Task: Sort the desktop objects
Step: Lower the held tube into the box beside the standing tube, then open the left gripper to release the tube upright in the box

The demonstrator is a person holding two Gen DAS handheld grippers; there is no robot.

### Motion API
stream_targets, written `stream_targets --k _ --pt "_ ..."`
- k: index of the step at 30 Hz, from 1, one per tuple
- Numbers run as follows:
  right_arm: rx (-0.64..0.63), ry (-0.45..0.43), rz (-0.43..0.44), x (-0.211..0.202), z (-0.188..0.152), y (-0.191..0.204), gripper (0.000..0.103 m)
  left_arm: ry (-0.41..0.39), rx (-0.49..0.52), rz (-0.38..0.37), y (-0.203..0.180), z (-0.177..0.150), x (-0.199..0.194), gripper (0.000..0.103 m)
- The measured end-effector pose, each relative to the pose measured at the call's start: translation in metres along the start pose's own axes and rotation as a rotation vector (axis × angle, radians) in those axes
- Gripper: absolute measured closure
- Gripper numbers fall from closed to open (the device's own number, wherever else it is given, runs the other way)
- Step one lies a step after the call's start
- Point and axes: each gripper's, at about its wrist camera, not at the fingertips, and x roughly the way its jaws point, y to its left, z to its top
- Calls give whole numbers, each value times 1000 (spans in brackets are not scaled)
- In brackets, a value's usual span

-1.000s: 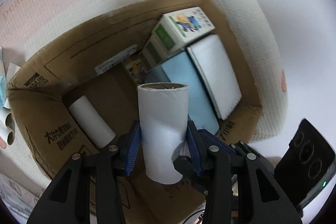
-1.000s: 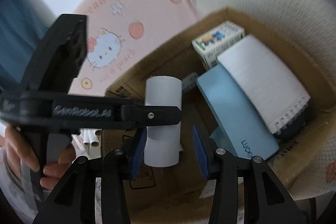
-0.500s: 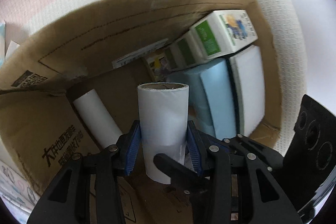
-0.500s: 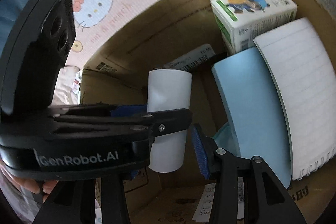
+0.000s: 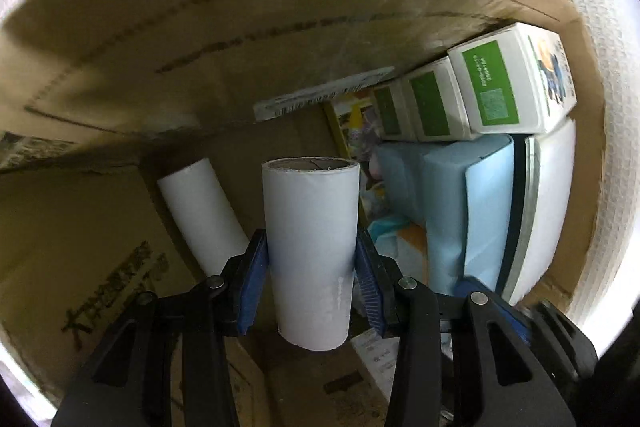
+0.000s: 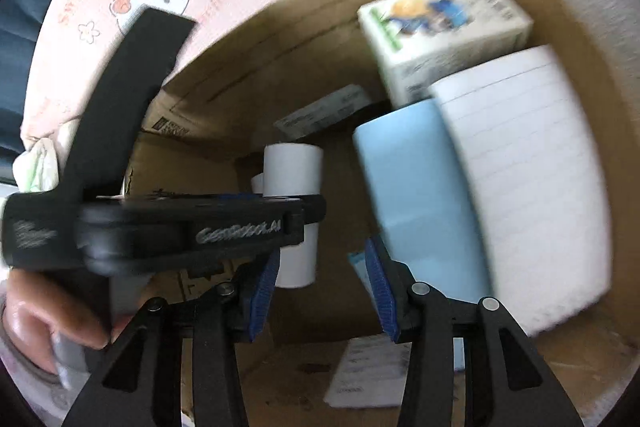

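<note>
A: Two grippers over the cardboard box (image 5: 120, 75) — left gripper (image 5: 312, 283)?
B: Pinching a white roll (image 5: 310, 247), upright inside the box beside another roll (image 5: 200, 215).
A: Right gripper (image 6: 322, 291)?
B: Fingers apart, nothing between — above the box's blue pad (image 6: 416, 195).

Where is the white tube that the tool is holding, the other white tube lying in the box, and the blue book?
held white tube (image 5: 310, 239): left wrist view, middle of its side.
lying white tube (image 5: 200, 211): left wrist view, middle of its side.
blue book (image 6: 420, 187): right wrist view, middle of its cover.
</note>
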Motion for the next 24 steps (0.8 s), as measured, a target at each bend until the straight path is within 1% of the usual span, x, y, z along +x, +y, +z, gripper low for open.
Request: stream_targets --k 3,6,11,13,15,18,22,24 --pt "-22 -28 -85 -15 -3 -1 61 -5 -16 0 -4 -3 3 57" --pt "-50 -26 -150 -21 -7 -1 60 -31 -15 40 -12 -8 6 57" --pt "-44 -50 -167 -28 -14 -7 60 -96 -74 106 -10 -8 9 57" --pt "-43 -57 -180 -30 -18 -9 59 -112 -128 124 -5 -8 13 56" --pt "-53 -63 -202 -30 -23 -1 59 -108 -170 114 1 -8 19 56" --pt "-75 -64 -246 -33 -29 -5 59 -91 -195 113 5 -7 28 56" --pt "-66 -77 -292 -37 -28 -9 59 -92 -215 160 15 -2 37 56" --pt "-54 -84 -306 -39 -28 -12 58 -107 -226 181 20 -1 38 56"
